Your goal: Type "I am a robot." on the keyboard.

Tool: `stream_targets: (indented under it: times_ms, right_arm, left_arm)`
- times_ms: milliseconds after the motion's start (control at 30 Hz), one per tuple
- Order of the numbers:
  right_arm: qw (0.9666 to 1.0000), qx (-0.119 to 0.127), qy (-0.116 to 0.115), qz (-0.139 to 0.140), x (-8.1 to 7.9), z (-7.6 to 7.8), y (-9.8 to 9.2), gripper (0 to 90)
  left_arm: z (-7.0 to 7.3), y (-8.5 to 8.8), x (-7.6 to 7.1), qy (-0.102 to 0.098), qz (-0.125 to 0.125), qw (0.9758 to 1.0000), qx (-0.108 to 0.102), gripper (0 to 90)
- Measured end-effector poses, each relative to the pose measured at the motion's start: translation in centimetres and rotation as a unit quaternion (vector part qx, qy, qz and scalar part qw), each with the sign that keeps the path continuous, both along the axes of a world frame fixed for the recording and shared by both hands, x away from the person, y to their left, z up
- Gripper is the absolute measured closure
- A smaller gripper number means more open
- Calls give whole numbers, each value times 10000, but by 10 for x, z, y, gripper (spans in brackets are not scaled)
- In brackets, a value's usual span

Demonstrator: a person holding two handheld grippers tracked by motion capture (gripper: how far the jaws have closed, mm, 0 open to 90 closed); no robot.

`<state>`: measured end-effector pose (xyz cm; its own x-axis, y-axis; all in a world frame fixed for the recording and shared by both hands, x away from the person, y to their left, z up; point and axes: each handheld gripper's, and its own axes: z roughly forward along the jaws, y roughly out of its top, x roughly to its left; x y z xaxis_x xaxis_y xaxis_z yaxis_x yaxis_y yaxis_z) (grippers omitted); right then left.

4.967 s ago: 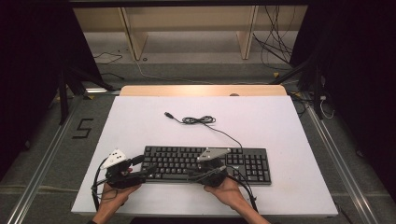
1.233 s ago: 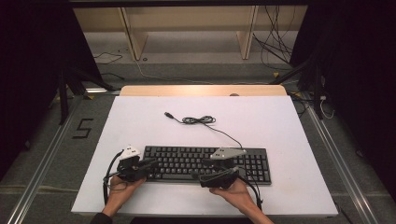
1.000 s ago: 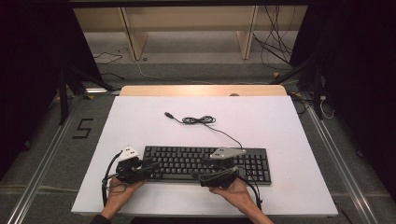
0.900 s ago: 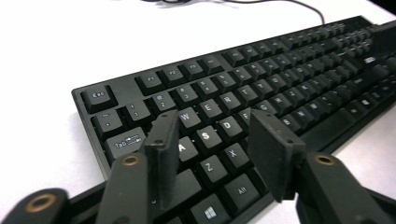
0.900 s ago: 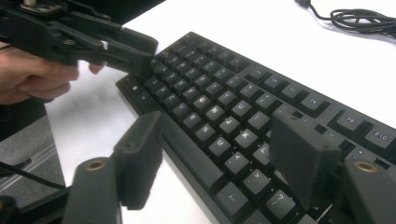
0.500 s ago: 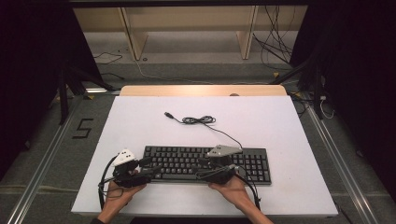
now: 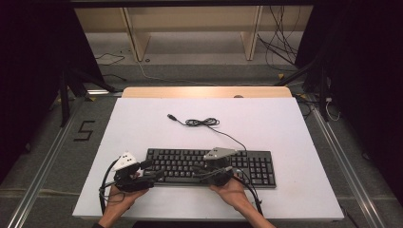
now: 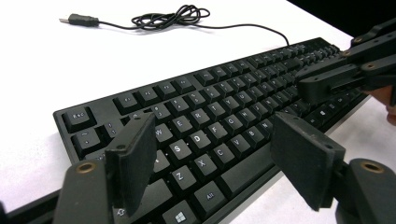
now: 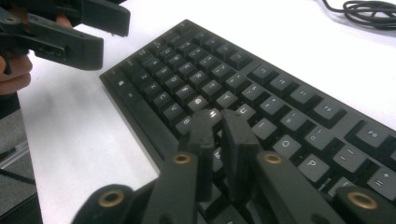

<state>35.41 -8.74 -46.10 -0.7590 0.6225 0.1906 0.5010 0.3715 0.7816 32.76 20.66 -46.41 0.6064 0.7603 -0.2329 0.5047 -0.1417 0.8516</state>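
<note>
A: Nearest us, what do we see?
B: Left tool (image 7: 151, 174) gaping wide, empty, over the black keyboard (image 7: 247, 164); right tool (image 7: 203, 174) nearly closed, holding nothing.
A: Farther off?
B: Coiled cable (image 7: 202, 122) on the white surface (image 7: 275, 118), then wooden shelving (image 7: 190, 19), dark room.

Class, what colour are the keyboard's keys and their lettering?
Black keys with white lettering on the keyboard, clearest in the left gripper view.
</note>
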Motion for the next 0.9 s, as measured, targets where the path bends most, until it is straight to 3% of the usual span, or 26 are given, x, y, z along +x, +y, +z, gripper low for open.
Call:
stream_targets:
  times_ms: [200, 900]
  right_arm:
    - [10000, -58, 14, 1, 2, -2, 4, 900]
    - [9994, -305, 180, -31, 9, -12, 12, 900]
  left_arm:
    - [1, -1, -2, -34, -27, 10000, -8, 297]
    - [1, -1, -5, -23, -4, 10000, 16, 282]
